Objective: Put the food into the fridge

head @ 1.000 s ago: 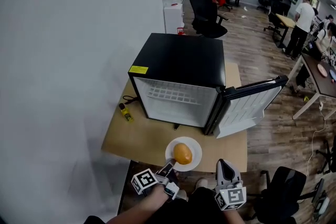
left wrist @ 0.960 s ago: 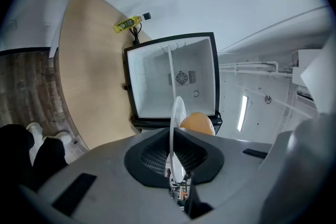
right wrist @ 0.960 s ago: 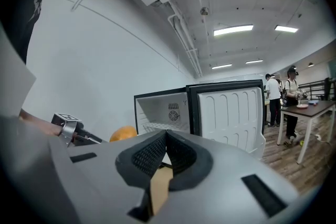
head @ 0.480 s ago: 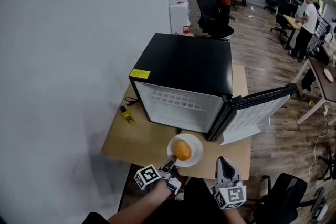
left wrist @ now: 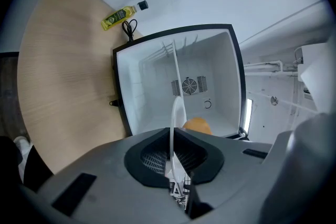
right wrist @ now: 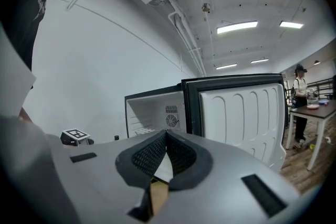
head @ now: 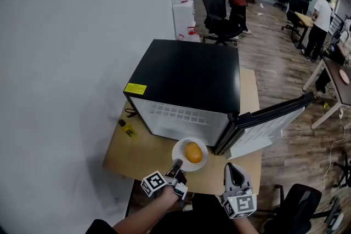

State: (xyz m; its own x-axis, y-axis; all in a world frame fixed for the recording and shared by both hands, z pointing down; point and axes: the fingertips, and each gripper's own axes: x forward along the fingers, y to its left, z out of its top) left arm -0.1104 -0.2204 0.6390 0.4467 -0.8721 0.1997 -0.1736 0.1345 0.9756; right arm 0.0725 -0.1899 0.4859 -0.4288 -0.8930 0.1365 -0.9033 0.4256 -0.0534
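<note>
Light wooden table (head: 142, 153): black fridge (head: 189, 76) standing on it, door open; small yellow bottle (head: 126, 128) lying left of fridge.

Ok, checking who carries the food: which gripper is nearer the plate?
Left. The left gripper grips the plate at its near rim; the right gripper is apart, to its right.

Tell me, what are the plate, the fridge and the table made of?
The plate looks like thin white plastic or glazed ceramic, with a smooth rim; I can't tell which. The fridge seems painted metal outside, matte black, with moulded white plastic inside. The table looks like pale wood or laminate, showing grain lines.
</note>
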